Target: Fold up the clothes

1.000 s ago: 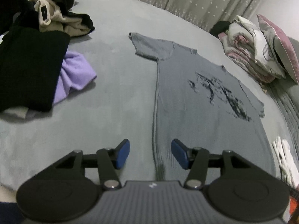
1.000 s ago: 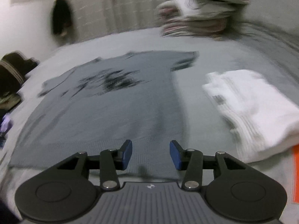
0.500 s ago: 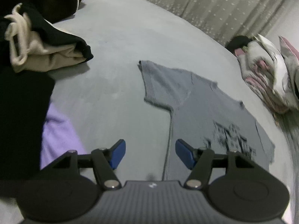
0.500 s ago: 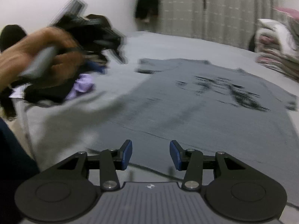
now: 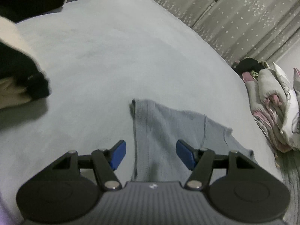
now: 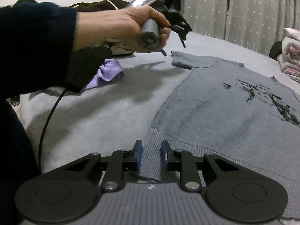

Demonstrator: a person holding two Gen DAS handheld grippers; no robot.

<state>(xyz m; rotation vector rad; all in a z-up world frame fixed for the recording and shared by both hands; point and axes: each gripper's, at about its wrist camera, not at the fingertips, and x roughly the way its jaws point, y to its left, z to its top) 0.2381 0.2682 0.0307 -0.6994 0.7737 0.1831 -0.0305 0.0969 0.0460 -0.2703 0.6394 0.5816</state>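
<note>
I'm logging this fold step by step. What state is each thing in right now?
Grey printed T-shirt: spread flat on the bed, unfolded, print up.
T-shirt's near sleeve: lying flat, not yet gripped.
Left gripper: open, above the sleeve.
Right gripper: jaws partly closed with a gap, at the ribbed hem.
Lilac garment: crumpled.
Floral bedding: folded, stacked.

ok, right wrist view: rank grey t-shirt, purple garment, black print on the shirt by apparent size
1. grey t-shirt
2. black print
3. purple garment, partly hidden under dark clothes, so the order of 2 and 3 is unsure.
</note>
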